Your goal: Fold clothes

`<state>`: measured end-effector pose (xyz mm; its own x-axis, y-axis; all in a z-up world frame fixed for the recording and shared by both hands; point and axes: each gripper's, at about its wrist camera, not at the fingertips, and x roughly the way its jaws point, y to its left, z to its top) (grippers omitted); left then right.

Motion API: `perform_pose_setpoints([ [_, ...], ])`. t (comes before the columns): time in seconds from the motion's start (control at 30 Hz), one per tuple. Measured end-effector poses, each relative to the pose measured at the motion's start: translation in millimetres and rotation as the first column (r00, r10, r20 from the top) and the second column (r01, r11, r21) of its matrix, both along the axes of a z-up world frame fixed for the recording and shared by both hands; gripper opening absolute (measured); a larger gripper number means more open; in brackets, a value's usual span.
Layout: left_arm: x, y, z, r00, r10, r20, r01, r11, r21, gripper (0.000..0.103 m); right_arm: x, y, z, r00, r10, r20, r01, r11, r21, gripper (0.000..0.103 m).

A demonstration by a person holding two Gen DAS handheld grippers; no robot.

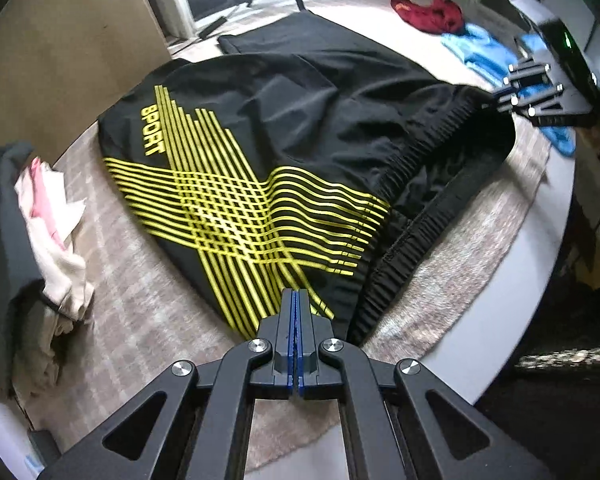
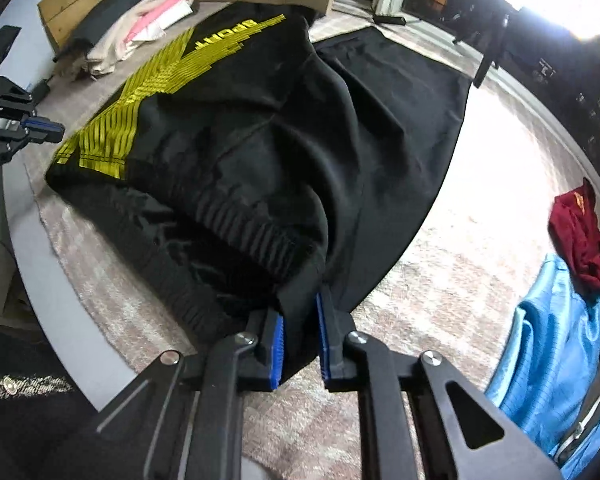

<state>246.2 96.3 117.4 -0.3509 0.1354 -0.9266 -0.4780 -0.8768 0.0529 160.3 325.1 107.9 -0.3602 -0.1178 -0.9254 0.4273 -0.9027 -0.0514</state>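
Note:
Black sport shorts (image 1: 300,128) with yellow crossed stripes and the word "SPORT" lie on the round table, the ribbed waistband toward me. My left gripper (image 1: 298,300) is shut at the striped corner of the waistband; whether cloth is between the pads cannot be told. It shows at the left edge of the right wrist view (image 2: 48,130). My right gripper (image 2: 300,320) is closed on a thick bunch of the black waistband of the shorts (image 2: 260,160), lifting that corner. It also shows in the left wrist view (image 1: 500,98).
The table carries a pinkish-grey cloth (image 2: 480,240). A red garment (image 2: 580,236) and a blue garment (image 2: 552,356) lie at the right. A pile of white, pink and dark clothes (image 1: 48,232) sits at the left. A cardboard panel (image 1: 60,60) stands behind.

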Motion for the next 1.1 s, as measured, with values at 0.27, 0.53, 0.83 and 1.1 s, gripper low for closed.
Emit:
perform_pose_setpoints([
  [0.27,28.4,28.9,-13.9,0.992,-0.122,-0.024,0.118,0.988,-0.104,0.027,7.6,0.7,1.9,1.0,0.001,0.017,-0.001,1.0,0.001,0.013],
  [0.53,17.3,53.7,-54.3,0.985,-0.151,-0.08,0.119,0.942,-0.312,0.028,2.8,3.5,-8.9,0.998,-0.007,0.057,0.008,1.0,-0.011,0.013],
  [0.83,3.1,20.3,0.1,0.998,0.001,-0.061,-0.001,1.0,-0.007,0.019,5.0,2.0,2.7,1.0,-0.011,0.024,0.011,0.999,-0.034,0.013],
  [1.1,33.7,10.3,1.3,1.0,0.012,0.0,-0.012,0.999,-0.04,0.013,23.3,-12.6,7.2,0.997,0.059,0.041,-0.057,0.997,-0.051,0.011],
])
